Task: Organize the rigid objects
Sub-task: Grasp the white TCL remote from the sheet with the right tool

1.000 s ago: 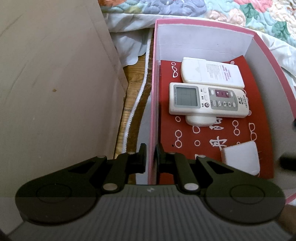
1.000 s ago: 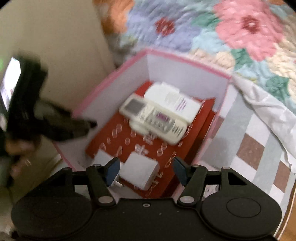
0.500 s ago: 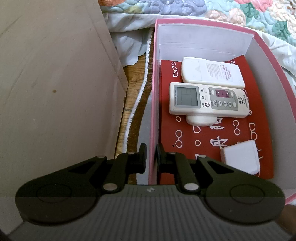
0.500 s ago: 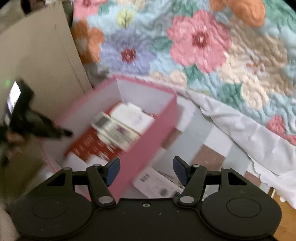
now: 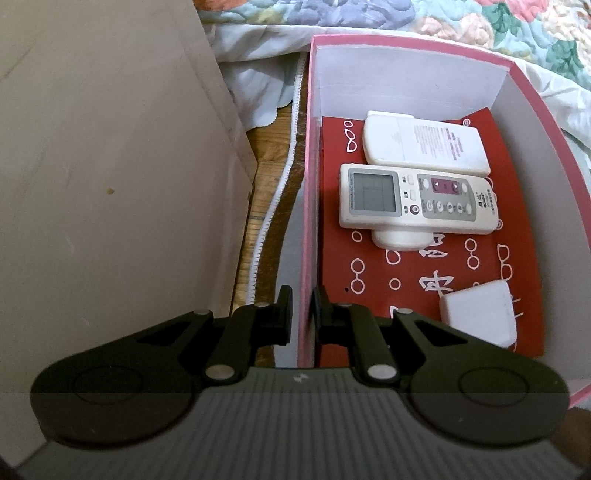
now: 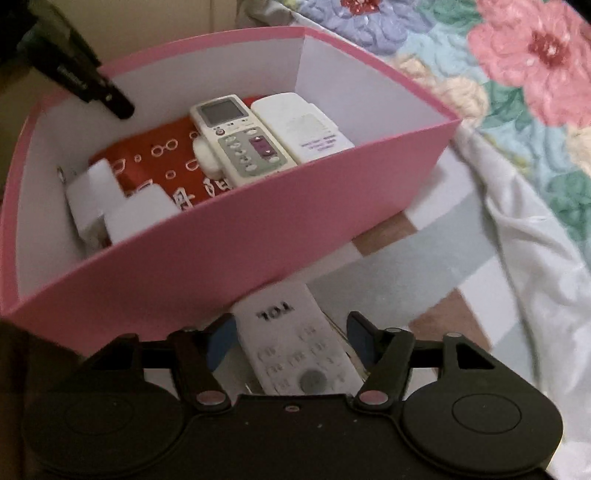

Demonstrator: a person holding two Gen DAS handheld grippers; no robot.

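The left claw (image 5: 300, 314) is pinched onto the left wall of the pink box (image 5: 308, 206), one finger outside the wall and one inside, at 6 o'clock in the left wrist view. Inside the box, on a red printed card (image 5: 369, 266) lining the floor, an air-conditioner remote with a grey screen (image 5: 417, 199) lies across the middle toward 2 o'clock, resting on a small white round-ended object (image 5: 402, 238) that sticks out below it. Just beyond it, toward 1 o'clock, a second white remote lies face down (image 5: 424, 146), touching or nearly touching the first. A white plug adapter (image 5: 478, 315) with metal prongs sits at 4 o'clock near the right wall. A beige board (image 5: 110, 166) fills the left side at 9 o'clock, and a floral quilt (image 5: 443, 18) runs along the top.

In the right wrist view the right claw (image 6: 291, 341) is open, its blue-padded fingers on either side of a white TCL remote (image 6: 295, 343) that lies on a checked cloth (image 6: 417, 280) just outside the box's near wall (image 6: 221, 254); the pads do not touch it. The left claw's black fingers (image 6: 92, 88) show at 10 o'clock on the far rim. A second white block (image 6: 92, 192) lies beside the adapter (image 6: 144, 214) in the box's near corner.
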